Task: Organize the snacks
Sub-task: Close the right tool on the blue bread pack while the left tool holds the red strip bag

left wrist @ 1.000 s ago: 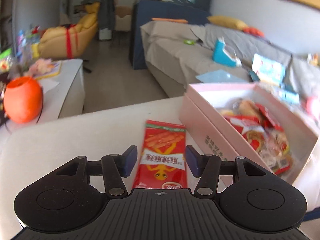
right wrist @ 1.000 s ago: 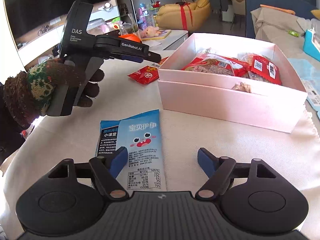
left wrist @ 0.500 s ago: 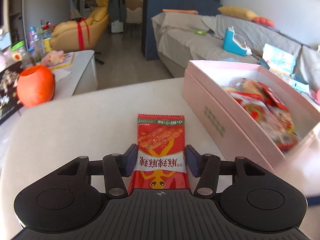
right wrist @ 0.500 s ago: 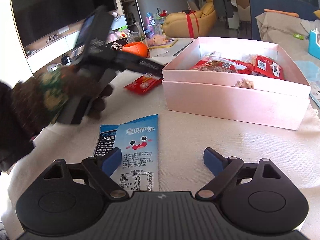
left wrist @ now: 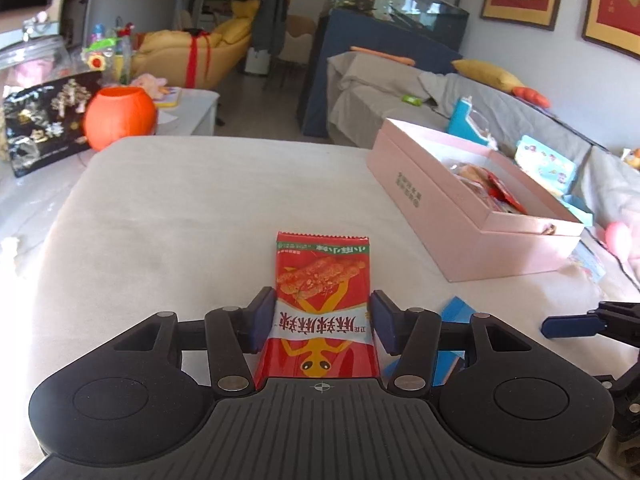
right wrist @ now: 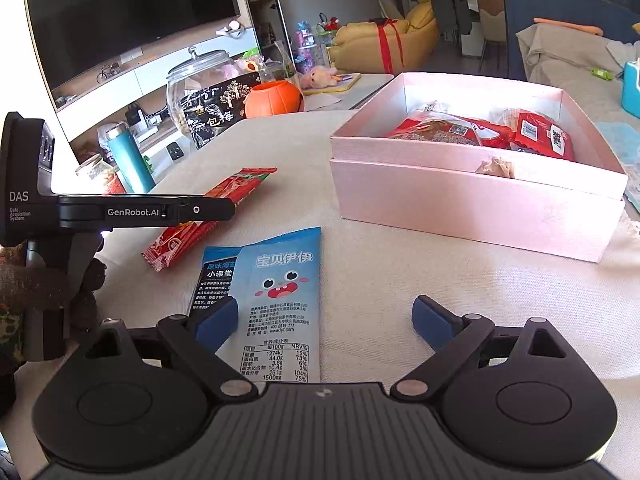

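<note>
Clutter rings the table in the left wrist view: an orange pumpkin pot [left wrist: 119,116] and a black snack bag [left wrist: 44,120] sit on a side surface beyond the far left corner, and a grey sofa [left wrist: 460,96] runs behind. On the pale tablecloth [left wrist: 192,216] a pink box [left wrist: 460,216] stands to the right, open-topped, with red packets showing inside. The red snack packet [left wrist: 322,300] lies flat, pointing away from the camera, well short of the box. The left gripper [left wrist: 322,320] straddles its near half, the two blue pads sitting right at the packet's long edges; whether they press on it or only flank it cannot be told. The tip of the right gripper [left wrist: 568,326] pokes in at the lower right, beside a corner of blue packet. In the right wrist view, a glass jar [right wrist: 200,92], a teal bottle [right wrist: 130,156] and a dark television [right wrist: 128,16] crowd the left background. The pink box [right wrist: 472,204] fills the upper right. Two blue packets lie overlapped near the camera: a light blue packet [right wrist: 286,300] with a cartoon face on top of a dark blue packet [right wrist: 214,276]. The right gripper [right wrist: 324,320] is spread wide and grips nothing; its left pad rests over the edge of the blue packets, its right pad over bare cloth. Left of them, the left gripper [right wrist: 216,208], held by a gloved hand [right wrist: 44,280], reaches level over the red snack packet [right wrist: 208,216].
</note>
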Demonstrator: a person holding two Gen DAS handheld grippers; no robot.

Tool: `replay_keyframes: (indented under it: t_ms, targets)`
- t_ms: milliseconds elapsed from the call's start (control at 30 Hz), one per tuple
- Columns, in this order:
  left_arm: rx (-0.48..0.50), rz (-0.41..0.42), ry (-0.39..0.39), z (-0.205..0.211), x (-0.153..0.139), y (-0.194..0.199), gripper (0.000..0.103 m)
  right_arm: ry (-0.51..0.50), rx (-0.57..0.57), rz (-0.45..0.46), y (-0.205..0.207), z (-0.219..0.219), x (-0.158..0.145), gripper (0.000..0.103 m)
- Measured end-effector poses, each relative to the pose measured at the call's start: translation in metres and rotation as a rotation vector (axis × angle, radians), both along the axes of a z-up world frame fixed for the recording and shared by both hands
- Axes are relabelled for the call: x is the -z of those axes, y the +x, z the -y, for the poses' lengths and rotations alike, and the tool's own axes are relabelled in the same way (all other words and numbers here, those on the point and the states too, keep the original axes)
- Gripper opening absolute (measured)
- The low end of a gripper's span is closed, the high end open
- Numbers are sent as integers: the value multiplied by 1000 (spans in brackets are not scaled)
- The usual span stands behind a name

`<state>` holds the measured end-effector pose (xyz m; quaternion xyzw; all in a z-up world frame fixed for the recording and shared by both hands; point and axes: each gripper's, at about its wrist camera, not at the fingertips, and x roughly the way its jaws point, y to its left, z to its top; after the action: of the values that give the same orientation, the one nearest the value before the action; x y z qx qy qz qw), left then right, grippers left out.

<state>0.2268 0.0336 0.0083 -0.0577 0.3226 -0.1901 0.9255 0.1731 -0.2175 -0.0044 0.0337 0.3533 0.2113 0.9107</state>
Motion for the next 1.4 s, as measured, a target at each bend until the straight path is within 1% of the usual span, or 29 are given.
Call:
replay_keyframes:
  t_ms: [67,100,133,167,233,300,367,433,533,567,700,733,767,833,933,1033,1067,1133,1200,1267,1333,1367,1400]
  targets:
    - [46,2,-30,-1,3,-2,58,4,-3,0,-2,2,0,94]
    - [60,0,-54,-4,4,-3,57,13,-10,-1,-3,3,0,94]
    - [59,-3,-94,-9,6,-6,57,29,-17,-4,-2,5,0,95]
    - [49,-7,-126,-14,7,-7,56,57,-24,-12,-2,10,1,96]
    - [22,-27,-187,-22,11,-9,54,146,-20,-37,1,21,1,97]
    - [11,-32,-195,-24,11,-5,53,222,-11,-62,3,32,2,97]
    - [11,-26,-175,-22,11,-4,53,253,-5,-71,6,36,3,97]
    - [10,-23,-155,-19,10,-4,53,244,-5,-72,8,33,2,97]
    - [11,-10,-101,-8,8,-13,53,197,-11,-63,6,25,2,98]
    - [8,-3,-70,-4,7,-17,53,171,-14,-54,3,21,2,98]
    - [-41,-2,28,11,2,-23,54,-2,-23,-6,-8,-4,1,98]
    - [-42,0,51,14,0,-25,55,-29,-25,-2,-8,-9,2,100]
    - [-42,4,70,18,0,-28,55,-39,-26,-4,-6,-12,2,102]
    - [-34,8,97,23,-1,-34,56,-26,-25,-10,-5,-11,1,102]
    - [-4,5,104,21,-1,-38,57,28,-15,-28,-2,-3,0,102]
    - [5,10,107,20,-1,-41,56,58,41,-53,1,-3,-1,103]
    - [4,8,108,20,-1,-40,56,46,63,-58,2,-7,-2,103]
    - [-6,-2,111,21,-2,-36,55,-26,90,-55,3,-23,-2,103]
    - [-20,-9,104,21,-3,-33,55,-82,52,-29,3,-38,-1,103]
    - [-28,5,90,20,0,-33,55,-67,7,-27,7,-42,-1,103]
    - [-23,9,76,17,1,-34,56,-57,-8,-27,11,-42,0,103]
    - [-23,8,55,14,1,-35,55,-54,-17,-19,10,-40,1,103]
    - [-32,2,17,8,3,-36,54,-43,-25,-11,9,-38,1,103]
